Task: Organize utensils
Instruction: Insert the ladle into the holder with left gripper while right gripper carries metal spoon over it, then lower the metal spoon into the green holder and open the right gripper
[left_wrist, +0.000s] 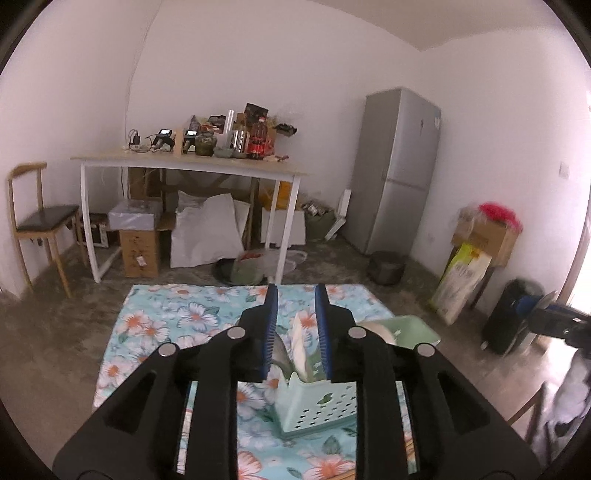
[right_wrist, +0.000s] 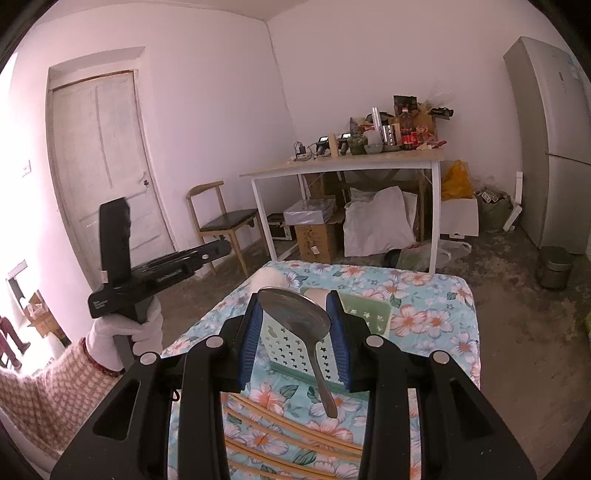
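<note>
Utensil holder (left_wrist: 317, 406) with white spoon (left_wrist: 300, 345) inside

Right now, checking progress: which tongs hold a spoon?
The right tongs: a metal spoon has its bowl clamped between them. The left tongs are open, gripping nothing.

So the left tongs (left_wrist: 295, 295) are sitting open with a clear gap between the blue pads, hovering just above a pale green perforated utensil basket (left_wrist: 317, 410) on the flowery blue tablecloth (left_wrist: 155, 321). A white spoon (left_wrist: 301, 343) and a metal one (left_wrist: 279, 350) stick up out of the basket between the fingers. Far back there's a cluttered white tabletop (left_wrist: 184, 162), a wooden chair (left_wrist: 40, 221) on the left and a grey fridge (left_wrist: 399, 170) on the right.
</note>
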